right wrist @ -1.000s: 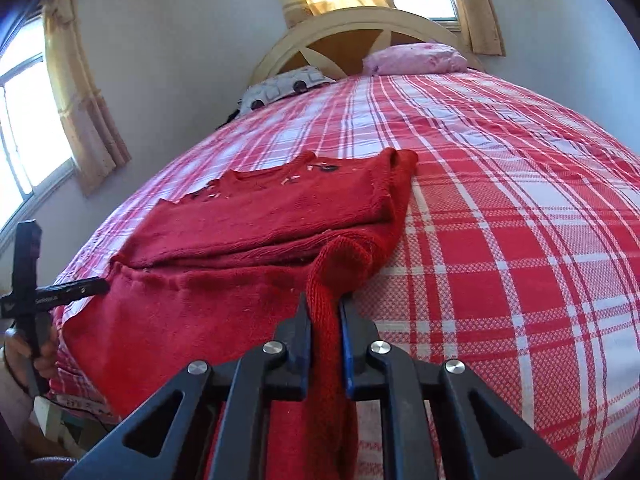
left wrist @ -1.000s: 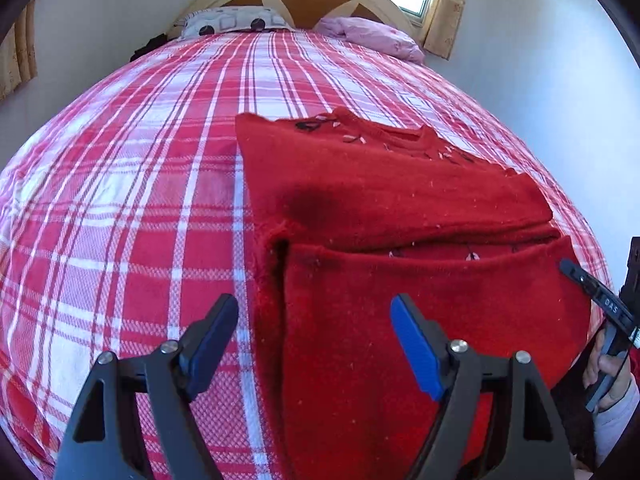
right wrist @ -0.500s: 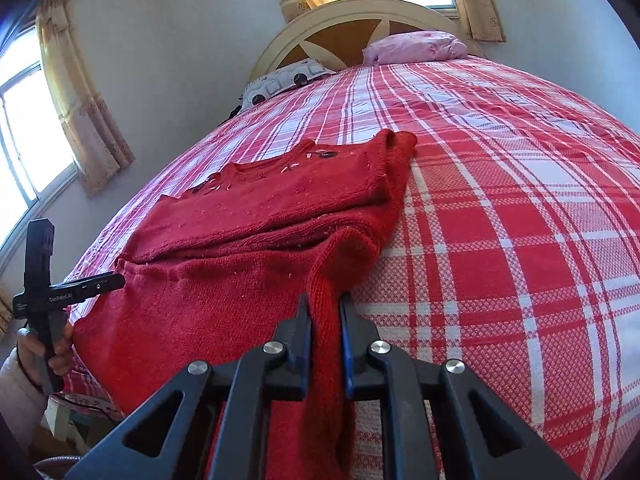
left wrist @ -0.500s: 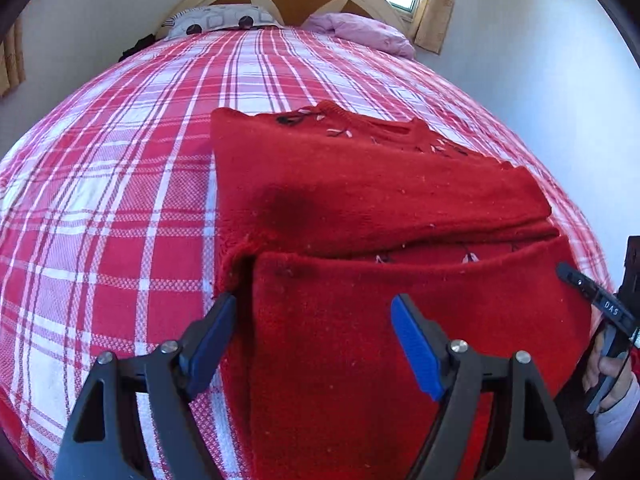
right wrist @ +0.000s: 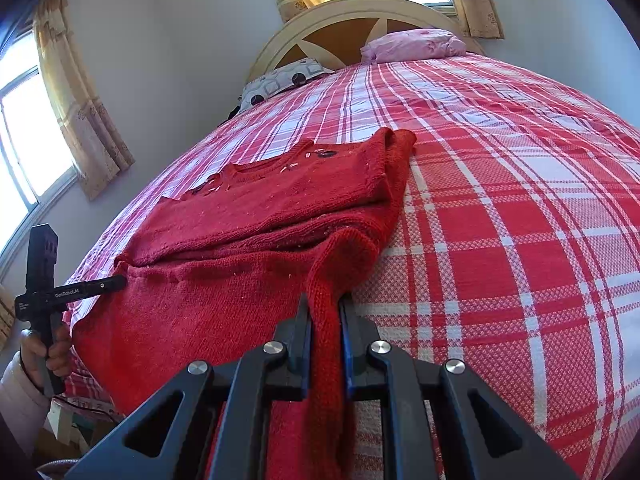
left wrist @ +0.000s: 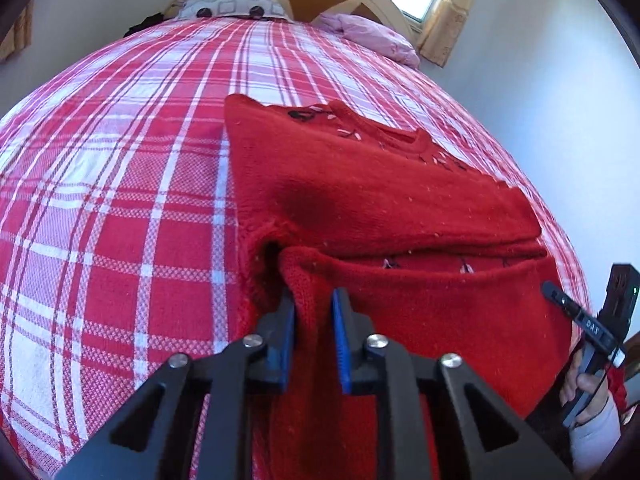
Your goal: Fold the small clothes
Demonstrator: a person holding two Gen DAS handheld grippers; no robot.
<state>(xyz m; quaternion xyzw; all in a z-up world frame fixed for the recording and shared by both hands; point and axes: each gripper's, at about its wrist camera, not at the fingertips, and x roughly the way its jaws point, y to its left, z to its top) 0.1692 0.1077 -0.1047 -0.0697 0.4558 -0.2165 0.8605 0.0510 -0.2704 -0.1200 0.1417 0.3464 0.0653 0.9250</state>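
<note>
A red knit sweater (left wrist: 380, 200) lies partly folded on the plaid bed, its lower part hanging over the near edge. In the left wrist view my left gripper (left wrist: 314, 300) is shut on the sweater's near left corner. In the right wrist view my right gripper (right wrist: 324, 308) is shut on the sweater (right wrist: 260, 216) at its near right corner, where the fabric bunches up between the pads. The other gripper's handle shows at the edge of each view, in the left wrist view (left wrist: 588, 328) and in the right wrist view (right wrist: 44, 276).
The bed (left wrist: 120, 200) has a red and white plaid cover. A patterned pillow (left wrist: 228, 4) and a pink pillow (left wrist: 372, 36) lie by the headboard (right wrist: 352, 24). Walls and curtained windows surround the bed.
My left gripper moved in to the sweater's left corner and closed on it. My right gripper stayed shut on the right corner.
</note>
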